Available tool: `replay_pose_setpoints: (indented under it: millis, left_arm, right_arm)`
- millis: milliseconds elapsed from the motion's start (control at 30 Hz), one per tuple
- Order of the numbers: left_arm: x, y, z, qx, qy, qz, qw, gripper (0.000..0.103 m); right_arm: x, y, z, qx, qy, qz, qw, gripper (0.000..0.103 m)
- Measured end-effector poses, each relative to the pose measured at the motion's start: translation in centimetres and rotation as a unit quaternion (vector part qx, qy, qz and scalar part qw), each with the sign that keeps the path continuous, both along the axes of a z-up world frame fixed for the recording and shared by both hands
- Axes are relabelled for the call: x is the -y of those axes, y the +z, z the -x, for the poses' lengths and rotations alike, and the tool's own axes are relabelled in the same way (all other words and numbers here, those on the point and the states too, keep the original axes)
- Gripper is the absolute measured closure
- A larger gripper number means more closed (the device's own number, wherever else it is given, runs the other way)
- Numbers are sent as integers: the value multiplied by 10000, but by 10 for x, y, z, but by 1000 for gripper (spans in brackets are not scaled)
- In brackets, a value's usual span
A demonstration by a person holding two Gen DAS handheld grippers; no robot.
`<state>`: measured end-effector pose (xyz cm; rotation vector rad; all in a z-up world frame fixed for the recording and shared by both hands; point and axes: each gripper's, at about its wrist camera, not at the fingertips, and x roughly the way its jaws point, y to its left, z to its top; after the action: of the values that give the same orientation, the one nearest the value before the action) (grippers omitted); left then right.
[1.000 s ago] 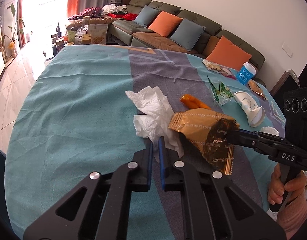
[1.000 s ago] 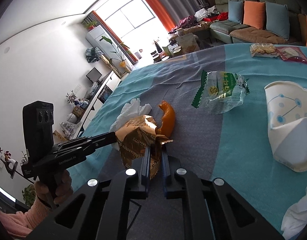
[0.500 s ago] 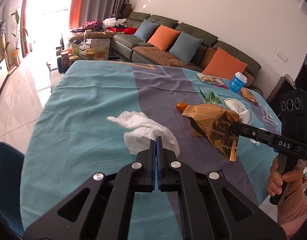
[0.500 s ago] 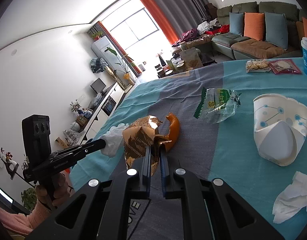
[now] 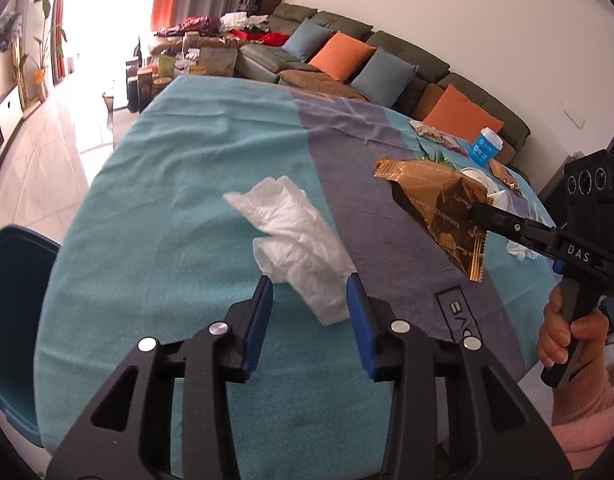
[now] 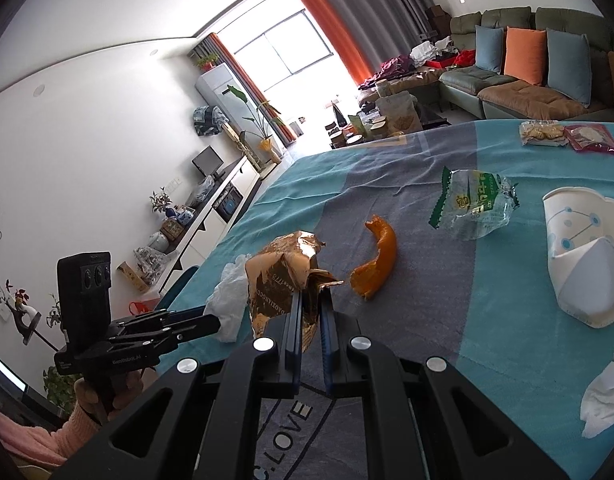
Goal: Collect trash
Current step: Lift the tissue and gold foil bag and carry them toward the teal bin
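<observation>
A: What is your left tool (image 5: 309, 294) doing?

B: Its jaws have just been opening. They are standing apart now, and the white tissue (image 5: 295, 242) is lying between them; its lower corner is touching the right blue pad (image 5: 357, 320), but nothing is pressing on it. Whether the tissue is resting on the counter (image 5: 167, 200) or dropping toward it, I cannot tell.

A: And the right tool (image 6: 309, 312)?

B: I am holding it nearly closed on the gold wrapper (image 6: 279, 280), pinching its crumpled edge. The wrapper is hanging clear of the cloth.

A: What else is lying out there?

B: An orange peel (image 6: 377, 258) just beyond the wrapper, a clear green-printed bag (image 6: 473, 204) farther back, a squashed paper cup (image 6: 583, 264) to the right, and another tissue (image 6: 605, 396) near the right edge.
</observation>
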<state>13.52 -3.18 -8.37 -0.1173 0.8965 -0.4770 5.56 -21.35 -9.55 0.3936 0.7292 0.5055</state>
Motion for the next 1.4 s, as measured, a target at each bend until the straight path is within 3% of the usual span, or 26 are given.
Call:
replay_pose_setpoints:
  millis: [167, 267, 300, 633, 1400]
  left_arm:
    - [3, -4, -9, -63, 0, 190, 9998, 67]
    - [9, -7, -15, -143, -40, 238, 9996, 100]
    - [10, -7, -16, -139, -42, 241, 9996, 102]
    - [4, 16, 1, 357, 60, 91, 9993, 102]
    - [-74, 66, 51, 956, 788, -48, 9923, 102]
  right_arm:
    - [-3, -1, -1, -33, 11, 23, 10000, 96]
    - [-6, -3, -2, -67, 3, 15, 10000, 96]
    - [-7, -3, -2, -74, 4, 12, 10000, 96]
    - [-17, 1, -2, 18, 136, -34, 9999, 96]
    - [-83, 16, -9, 209, 888, -41, 9958, 96]
